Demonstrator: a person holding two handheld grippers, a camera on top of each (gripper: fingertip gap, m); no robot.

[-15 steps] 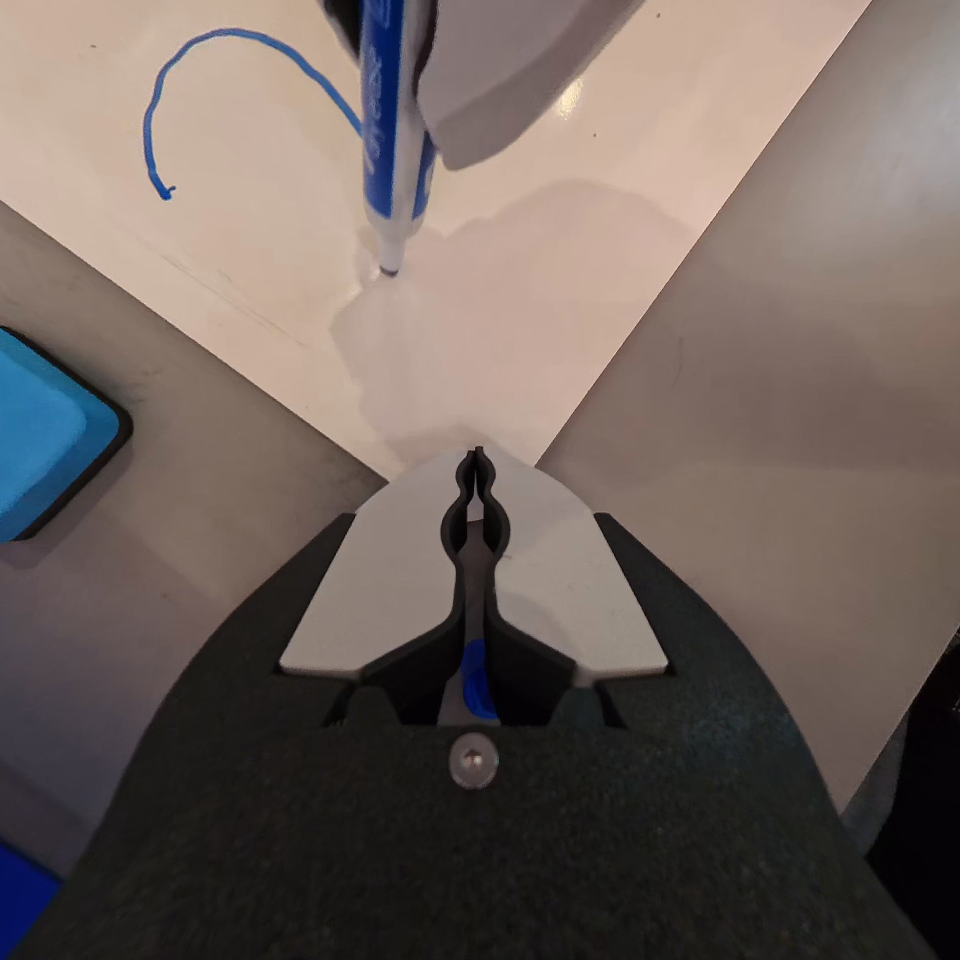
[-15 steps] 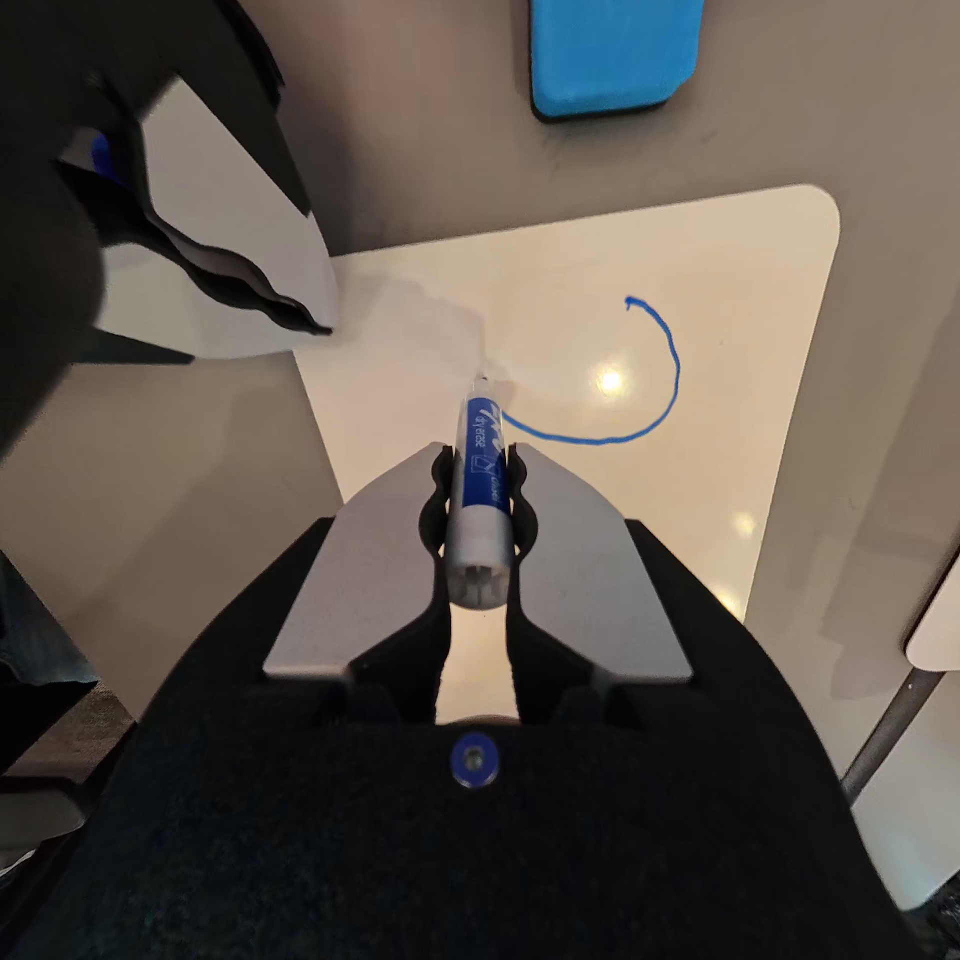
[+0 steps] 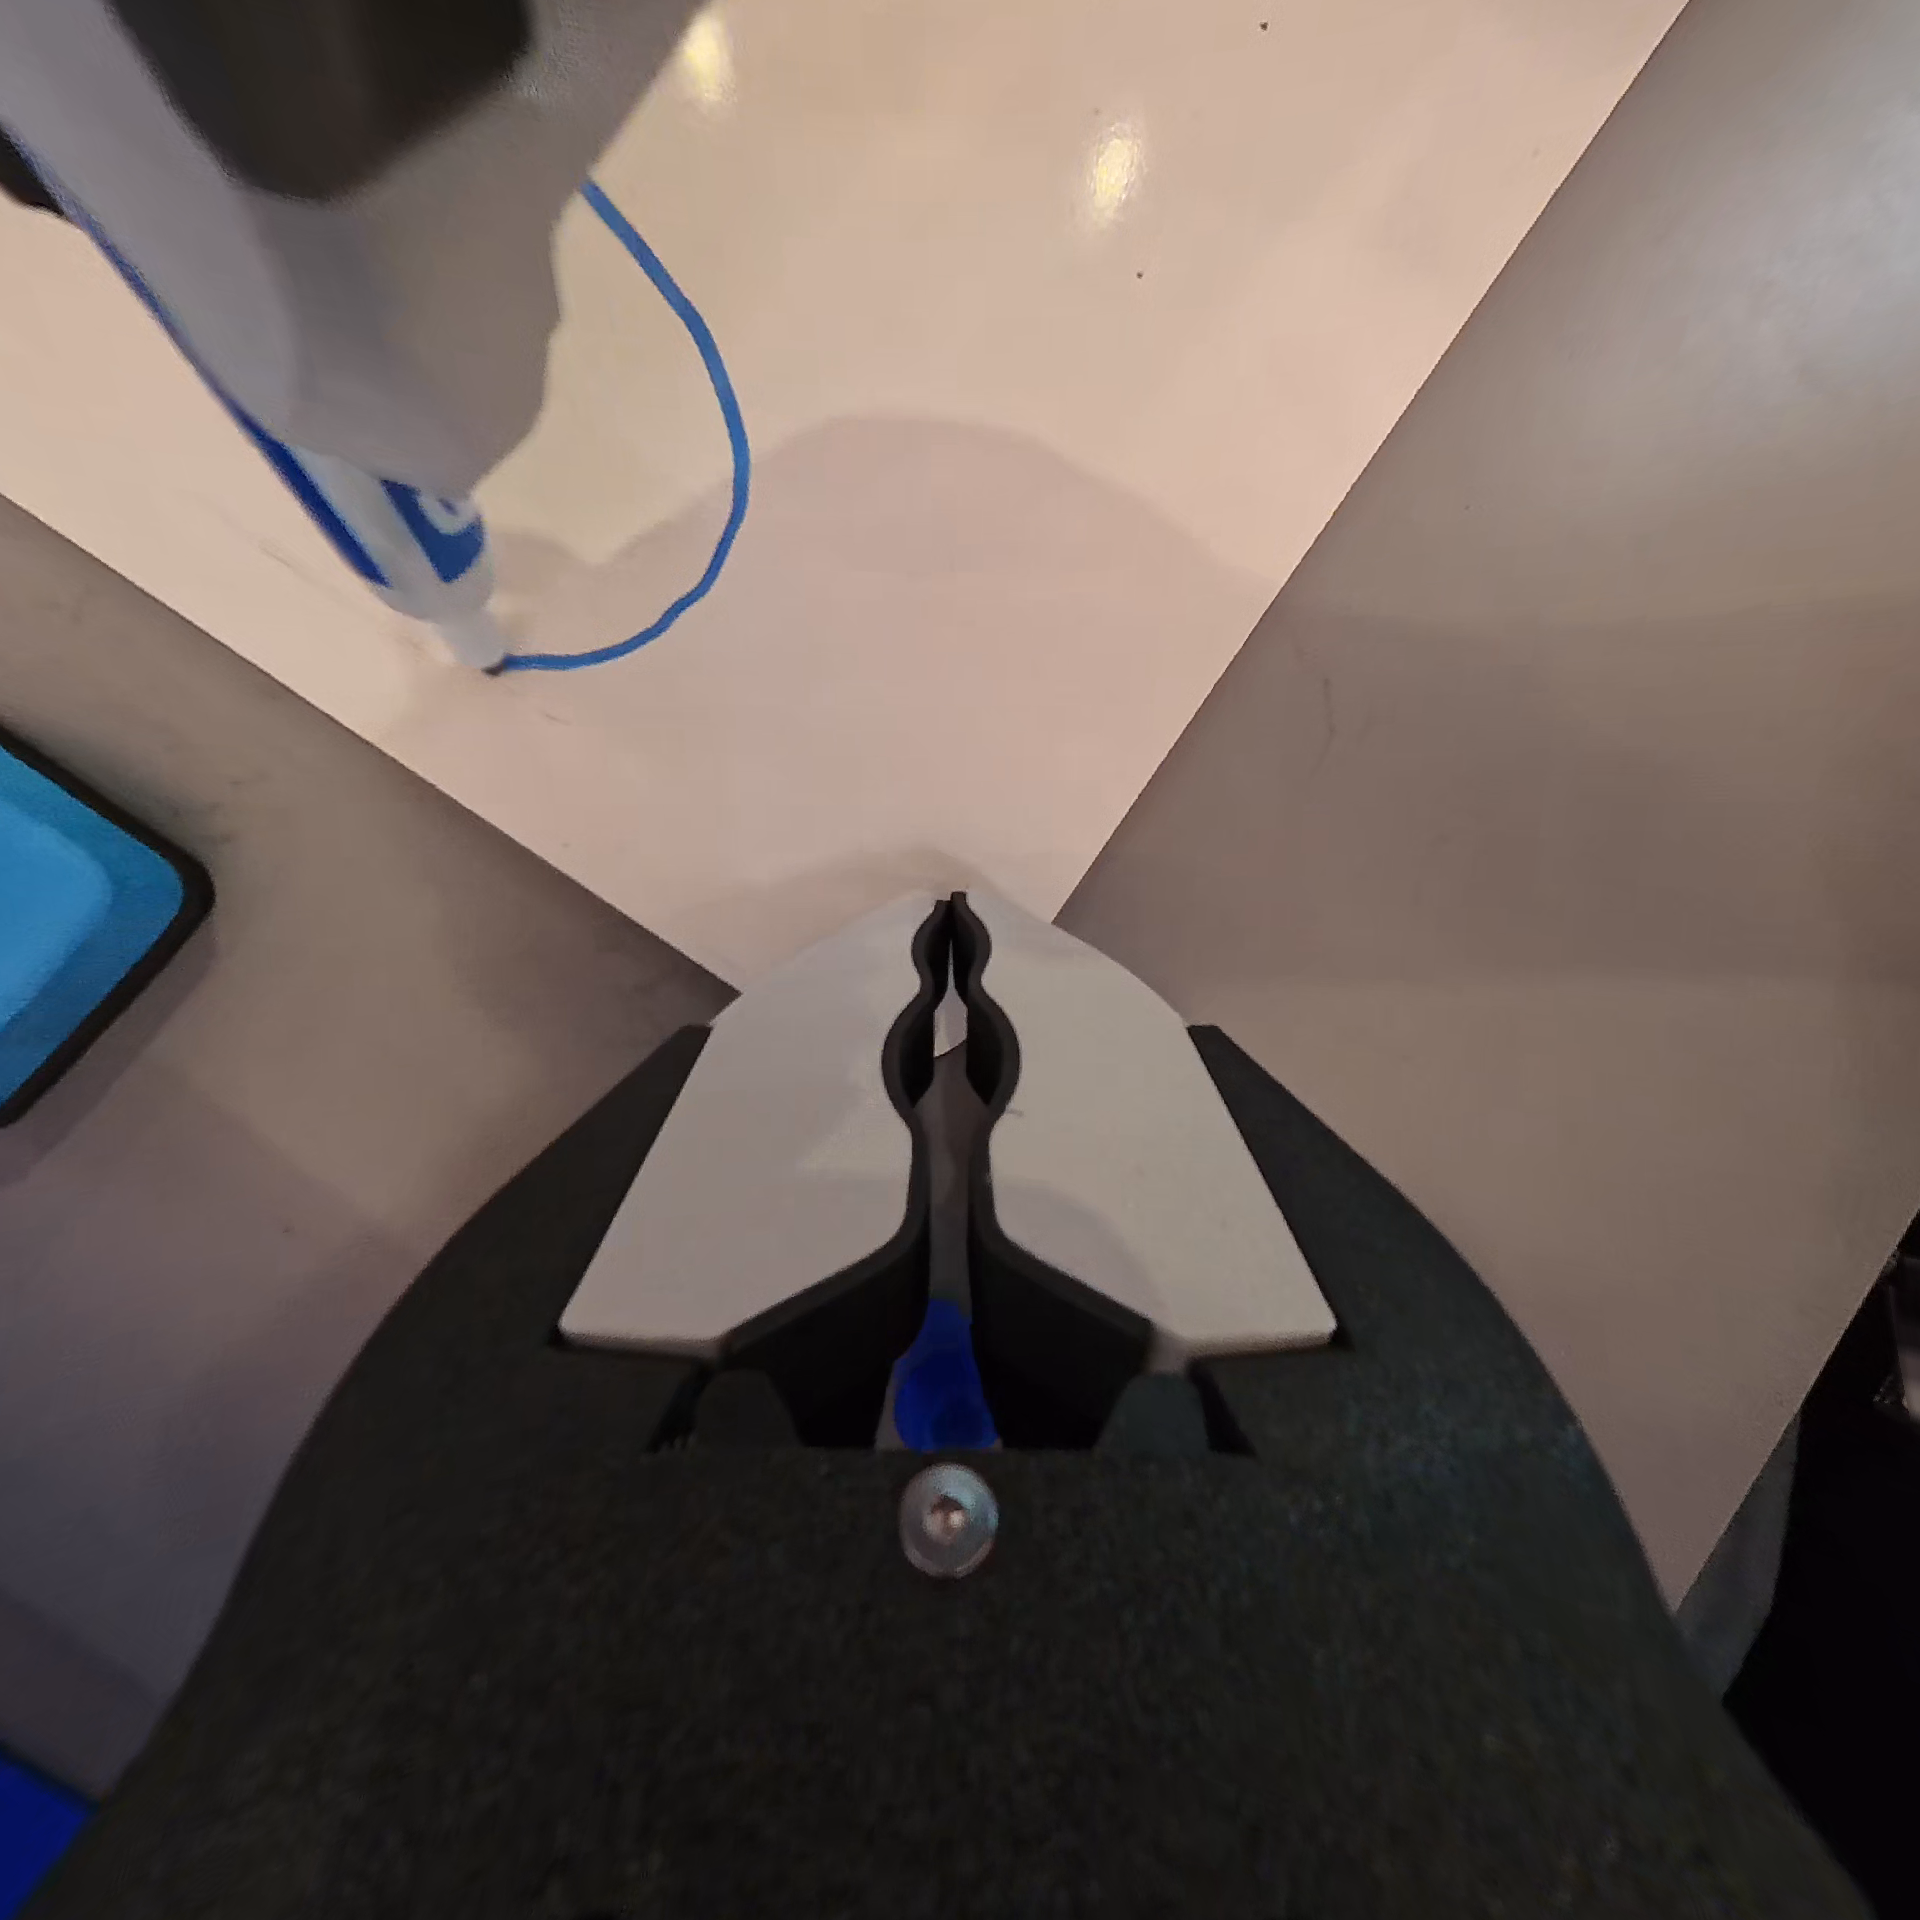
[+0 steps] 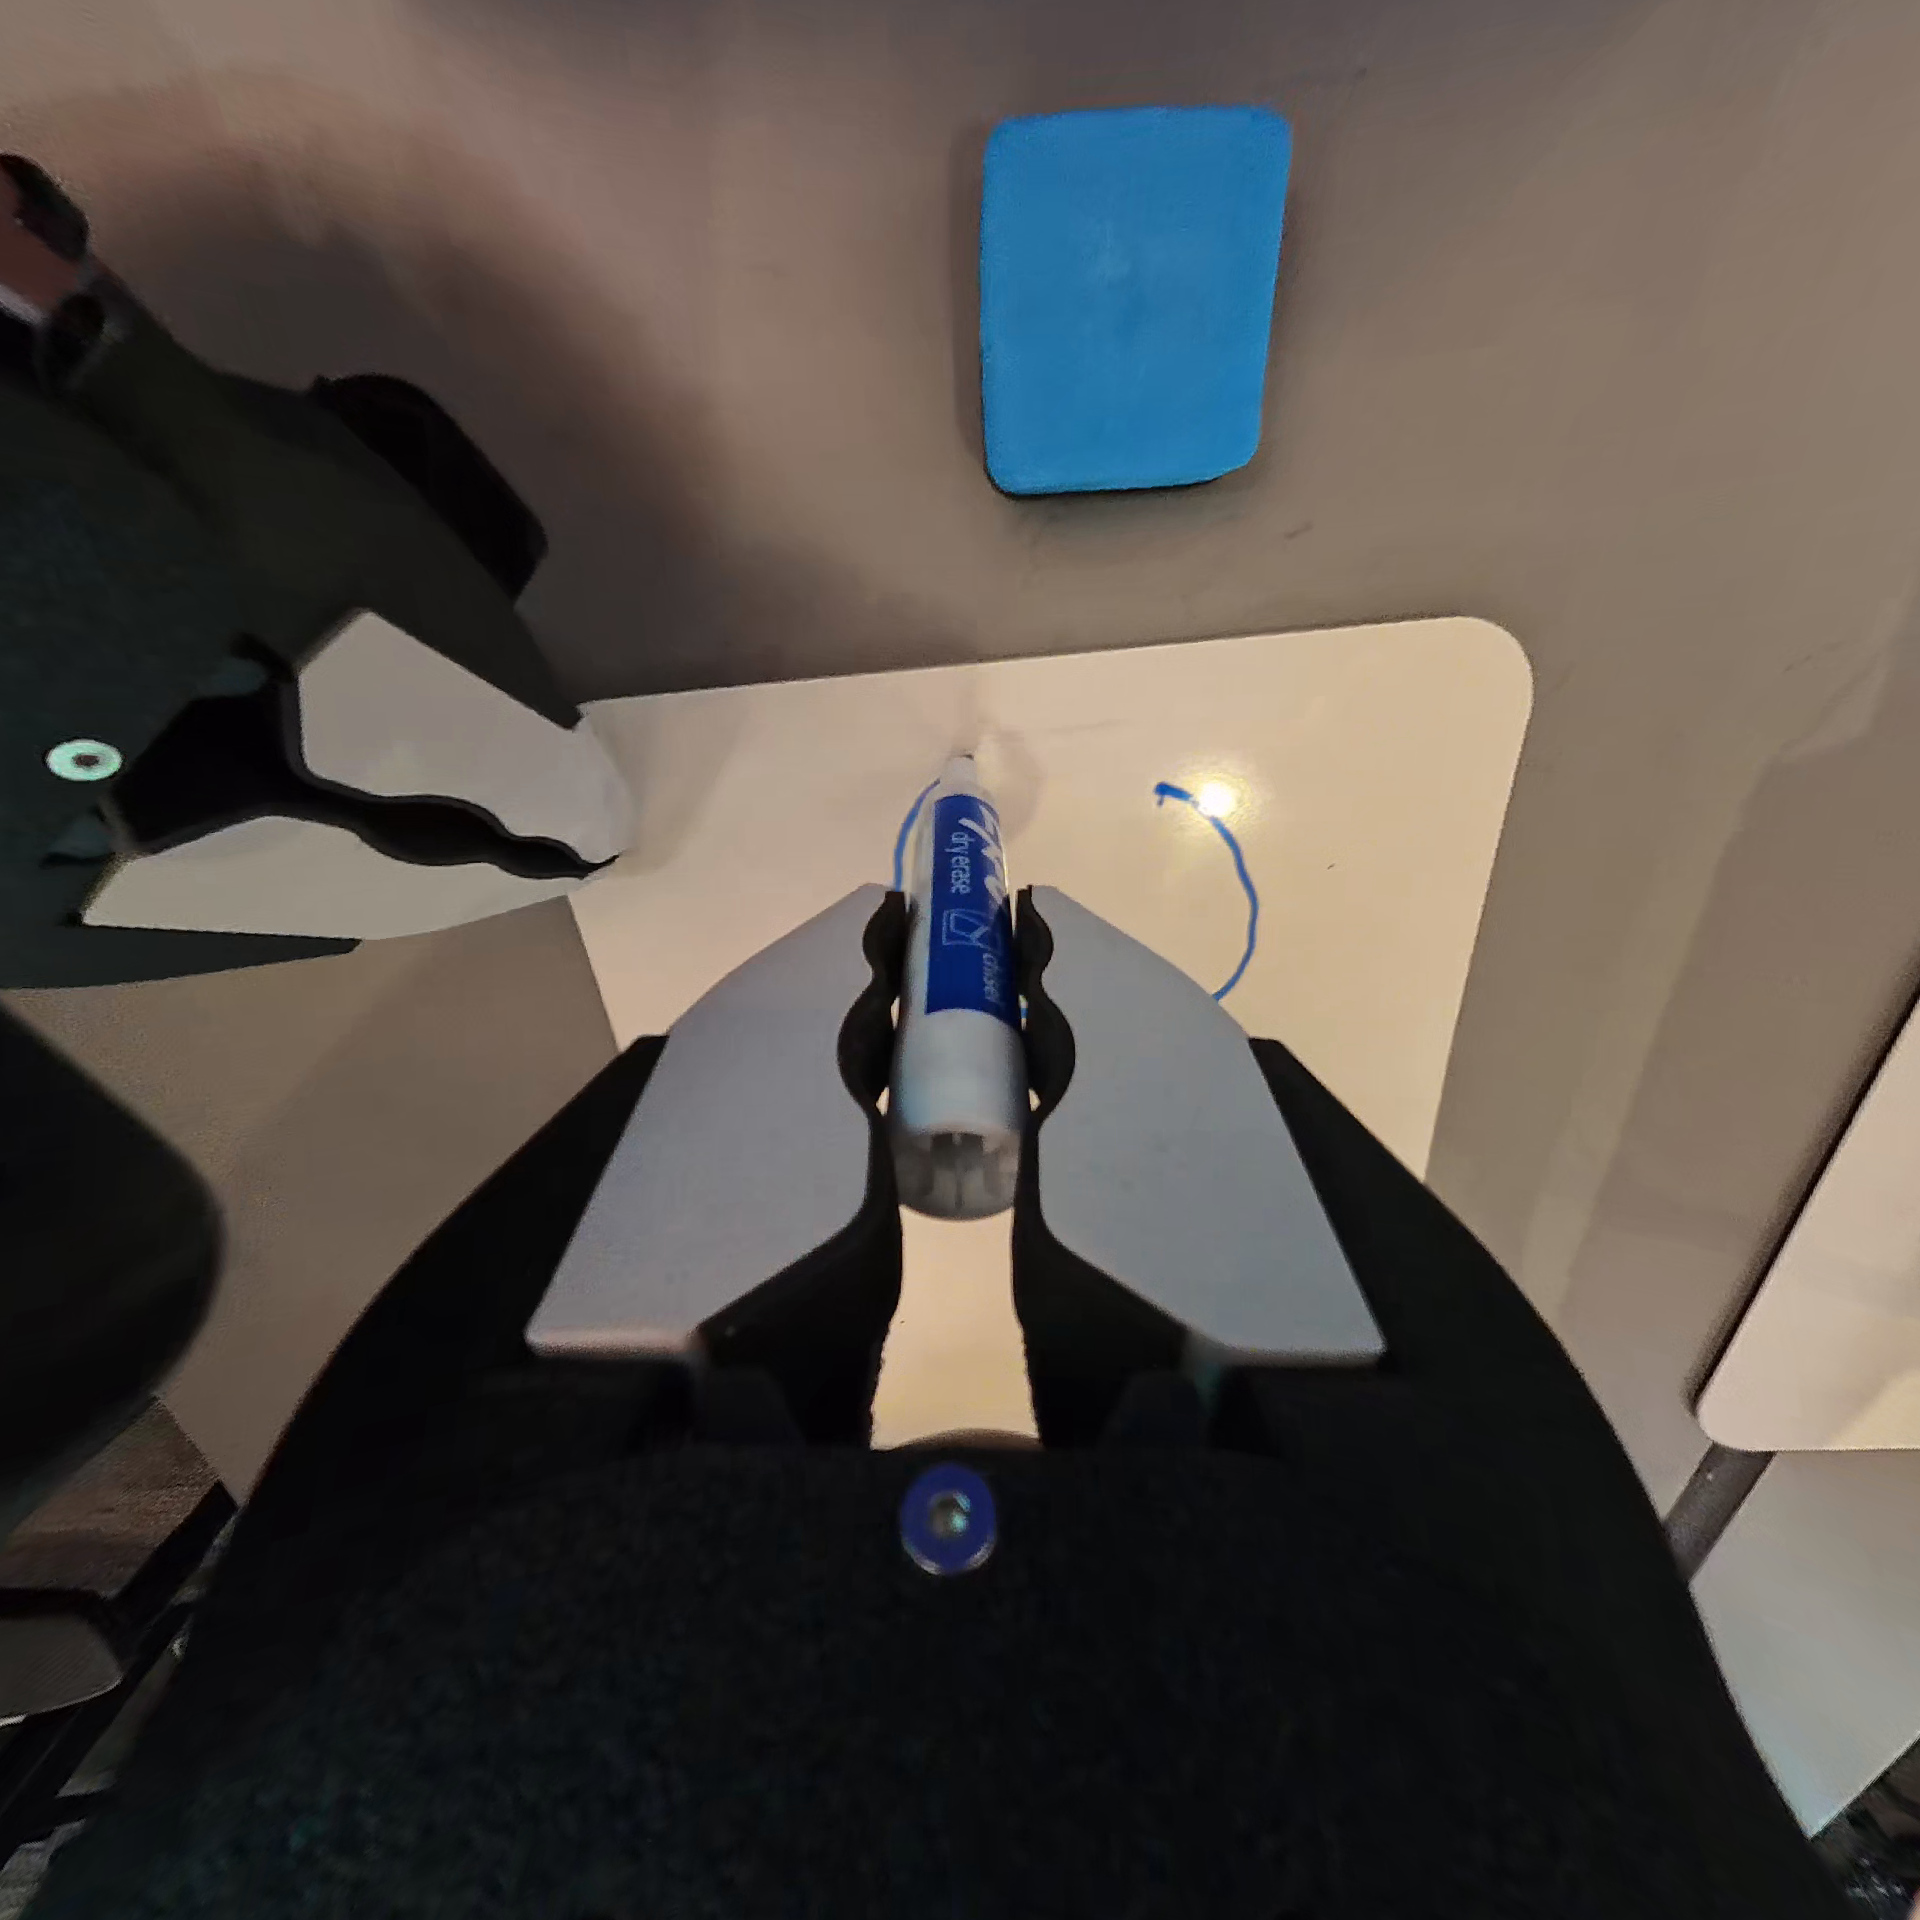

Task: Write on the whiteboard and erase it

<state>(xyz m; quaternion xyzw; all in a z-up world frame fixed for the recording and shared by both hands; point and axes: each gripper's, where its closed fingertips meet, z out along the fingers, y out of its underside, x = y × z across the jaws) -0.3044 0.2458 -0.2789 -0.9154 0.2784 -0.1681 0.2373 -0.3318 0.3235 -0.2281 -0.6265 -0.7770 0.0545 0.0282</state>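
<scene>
the right gripper (image 4: 954, 914) is clamped on a blue and white marker (image 4: 961, 971), the barrel caught between its two fingers and the butt end pointing back at the camera. the marker tip (image 3: 488, 661) touches the whiteboard (image 4: 1382, 894) ahead of the fingers, close to the board's far edge. beyond that edge lies bare grey table (image 4: 623, 416), and farther ahead, a little right of the fingers, sits the blue eraser (image 4: 1127, 301), well apart from the board. the board's rounded corner is off to the right of the fingers, with plain white surface between it and the blue line (image 4: 1242, 904).

the left gripper (image 3: 954, 914) has its fingers pressed together with nothing held between the tips. it hovers over the near corner of the board, where two straight edges meet just ahead of its fingertips. the eraser (image 3: 73, 925) shows at the left of this view, on the table beside the board edge.

compared with half a second ago, the blue line is longer: it was an open arc then, and now it curls round in a loop that ends at the marker tip. the marker has swung across toward the eraser side of the board. the left gripper sits over the same corner as before.
</scene>
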